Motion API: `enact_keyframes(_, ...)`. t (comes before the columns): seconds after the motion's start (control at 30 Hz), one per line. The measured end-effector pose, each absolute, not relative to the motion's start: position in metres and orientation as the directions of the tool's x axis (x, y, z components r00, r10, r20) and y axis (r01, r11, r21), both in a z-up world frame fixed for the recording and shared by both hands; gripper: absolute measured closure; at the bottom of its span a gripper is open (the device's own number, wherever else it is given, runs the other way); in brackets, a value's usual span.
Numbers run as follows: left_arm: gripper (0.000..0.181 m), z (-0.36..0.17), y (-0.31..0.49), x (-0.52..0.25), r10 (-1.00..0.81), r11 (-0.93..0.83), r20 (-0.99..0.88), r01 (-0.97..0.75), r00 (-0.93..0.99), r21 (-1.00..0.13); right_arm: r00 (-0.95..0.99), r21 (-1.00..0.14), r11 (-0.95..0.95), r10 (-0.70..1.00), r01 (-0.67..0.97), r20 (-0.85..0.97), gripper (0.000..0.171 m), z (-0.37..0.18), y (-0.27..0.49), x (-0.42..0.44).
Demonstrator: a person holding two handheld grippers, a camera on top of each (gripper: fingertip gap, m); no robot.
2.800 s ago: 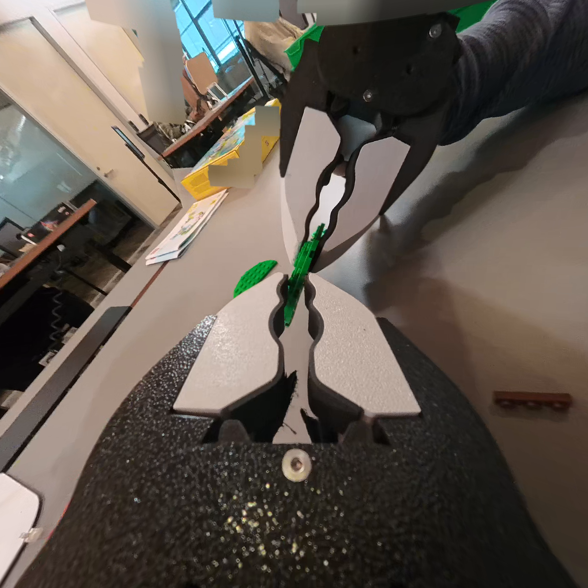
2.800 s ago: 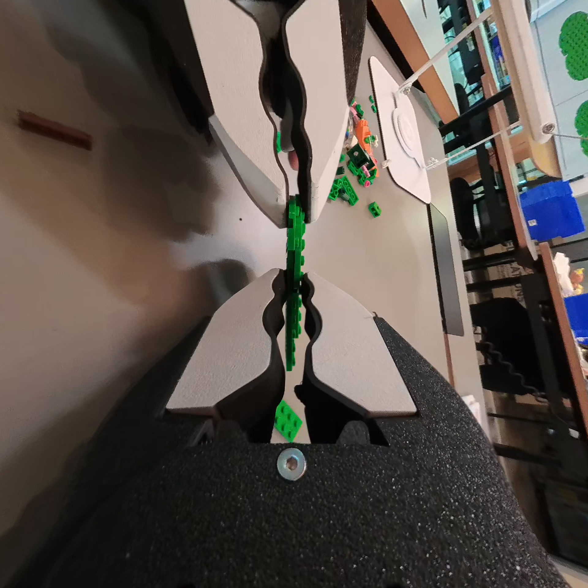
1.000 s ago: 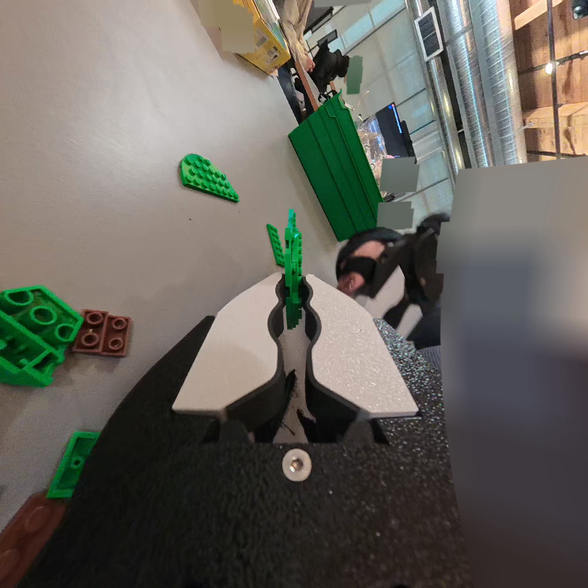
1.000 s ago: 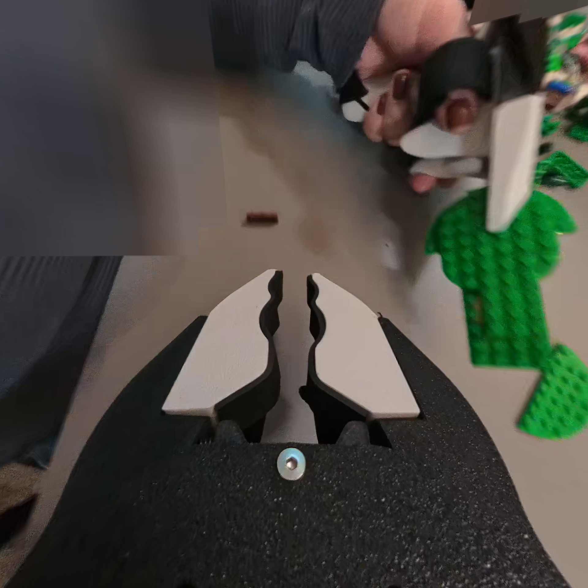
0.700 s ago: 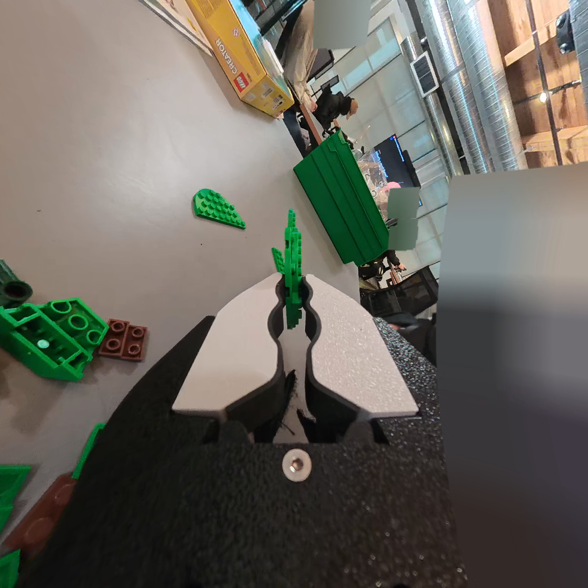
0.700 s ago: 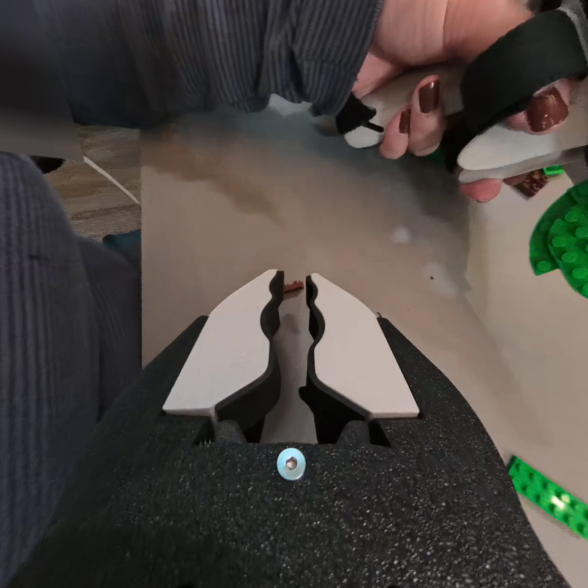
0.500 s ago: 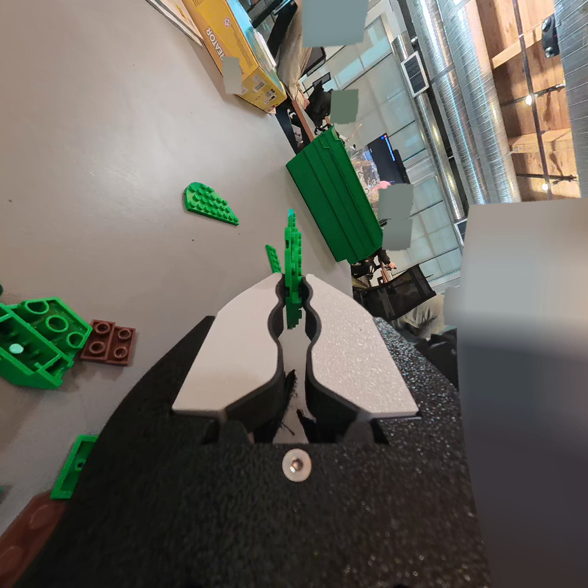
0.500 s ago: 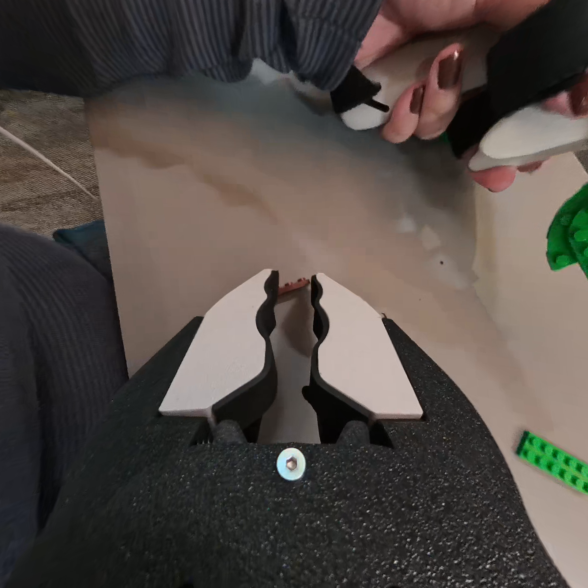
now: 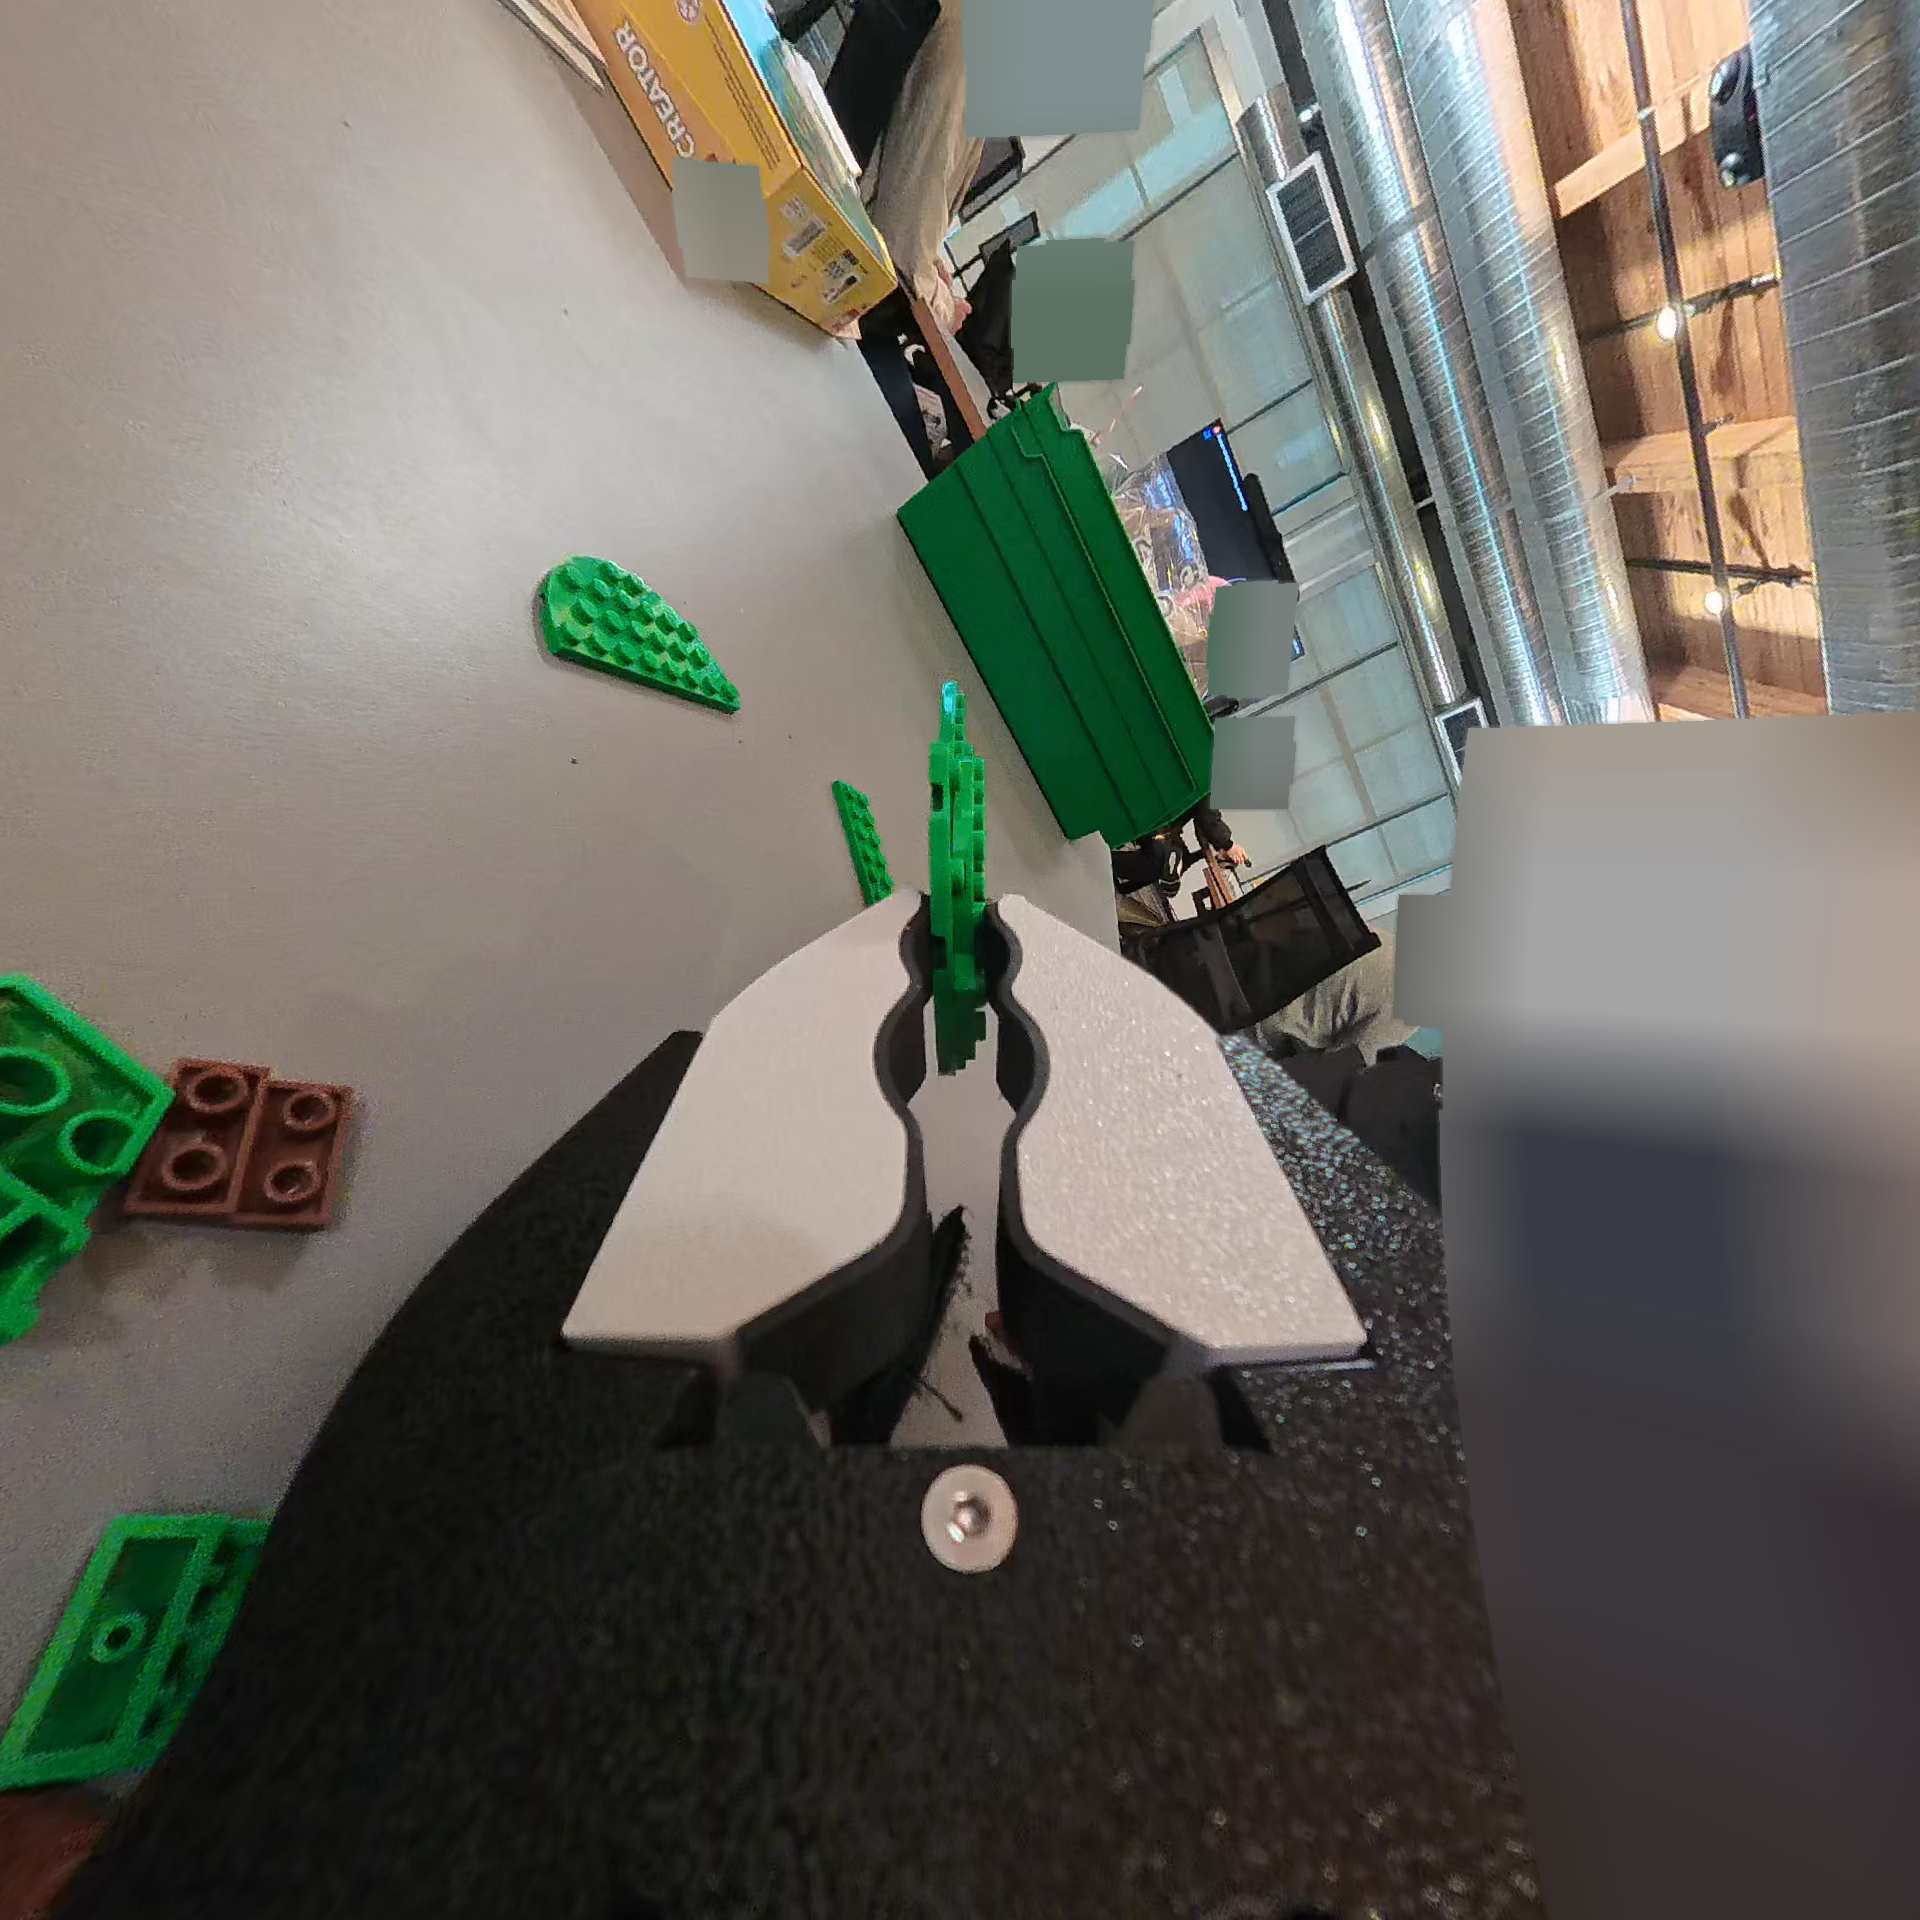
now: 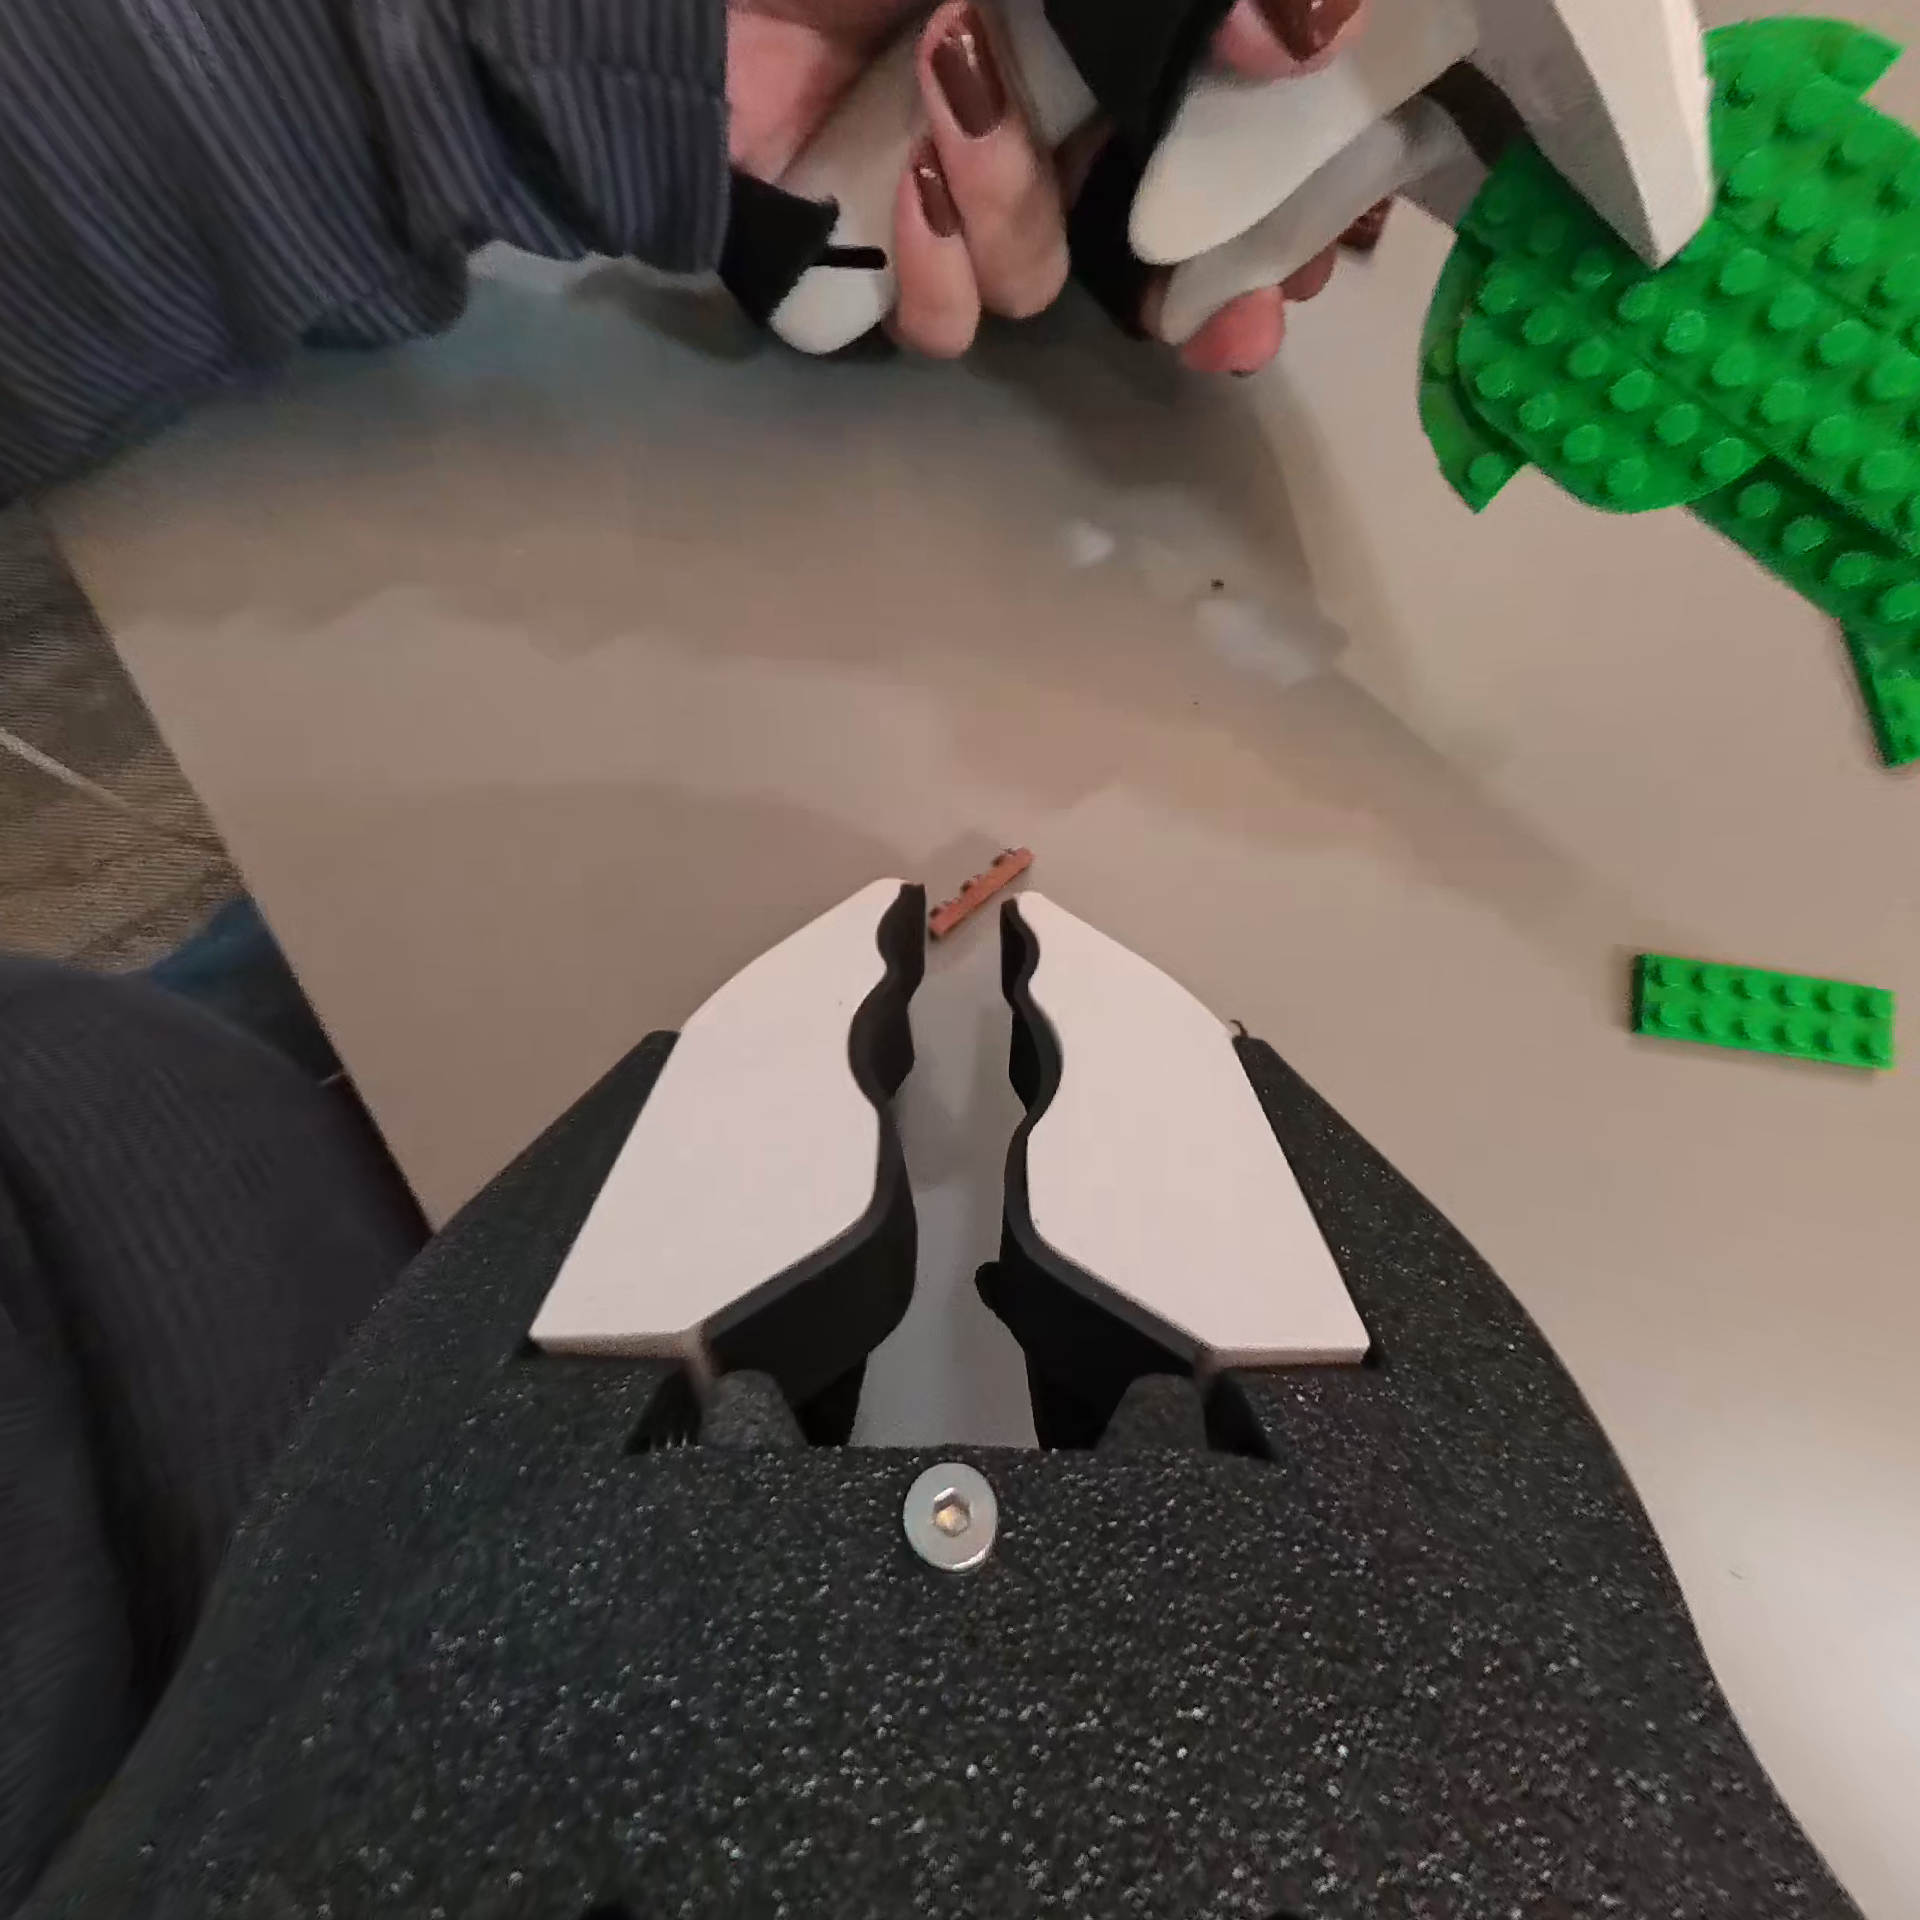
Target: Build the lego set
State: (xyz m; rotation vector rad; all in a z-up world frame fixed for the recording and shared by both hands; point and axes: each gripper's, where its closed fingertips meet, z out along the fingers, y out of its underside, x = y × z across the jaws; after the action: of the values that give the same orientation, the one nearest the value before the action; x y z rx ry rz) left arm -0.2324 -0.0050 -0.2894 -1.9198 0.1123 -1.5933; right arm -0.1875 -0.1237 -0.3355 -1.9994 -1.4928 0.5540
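Observation:
My left gripper [image 9: 958, 914] is shut on a green plate assembly [image 9: 958, 831], held edge-on above the grey table. The same assembly [image 10: 1704, 343] shows at the top right of the right wrist view, held by the left gripper in a person's hand. My right gripper [image 10: 962, 902] is open by a narrow gap and empty, low over the table. A small thin brown plate [image 10: 981, 894] lies on the table right at its fingertips, not gripped.
A green rounded plate [image 9: 634, 634], a narrow green plate [image 9: 862, 842], a brown plate [image 9: 244, 1148] and green pieces [image 9: 62, 1122] lie on the table. A green bin [image 9: 1049, 644] and a yellow box [image 9: 727, 135] stand farther off. A green plate [image 10: 1761, 1010] lies right of my right gripper. My hands' fingertips stand some 15 cm from each other.
My right gripper let go of the green assembly, swung away and came down to the brown plate. My left gripper kept the assembly and turned it.

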Motion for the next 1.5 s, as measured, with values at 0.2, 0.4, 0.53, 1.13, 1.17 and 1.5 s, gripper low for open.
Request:
enact_keyframes(0.2, 0.174, -0.288, -0.007, -0.23, -0.454, -0.797, 0.853, 0.31, 0.257, -0.518, 0.301, -0.621, -0.251, 0.953, 0.743, -0.026, 0.157, -0.345, -0.121, -0.186)
enact_keyframes(0.4, 0.174, -0.286, -0.009, -0.232, -0.458, -0.8, 0.85, 0.297, 0.259, -0.522, 0.141, -0.59, -0.203, 0.979, 0.782, -0.15, 0.17, -0.335, -0.121, -0.18)
enact_keyframes(0.53, 0.174, -0.286, -0.014, -0.228, -0.458, -0.817, 0.858, 0.271, 0.233, -0.509, -0.031, -0.478, -0.191, 0.908, 0.857, -0.419, 0.17, -0.329, -0.116, -0.156)
enact_keyframes(1.13, 0.174, -0.297, -0.021, -0.217, -0.452, -0.842, 0.857, 0.199, 0.247, -0.501, 0.006, -0.248, 0.019, 0.995, 0.968, 0.097, 0.154, -0.342, -0.054, -0.131)
enact_keyframes(1.17, 0.174, -0.298, -0.021, -0.216, -0.452, -0.843, 0.857, 0.196, 0.246, -0.501, 0.007, -0.22, 0.029, 0.987, 0.975, 0.163, 0.155, -0.342, -0.055, -0.13)
enact_keyframes(1.5, 0.174, -0.299, -0.024, -0.214, -0.456, -0.846, 0.855, 0.179, 0.247, -0.503, 0.056, -0.14, -0.016, 0.956, 0.99, 0.288, 0.153, -0.347, -0.056, -0.121)
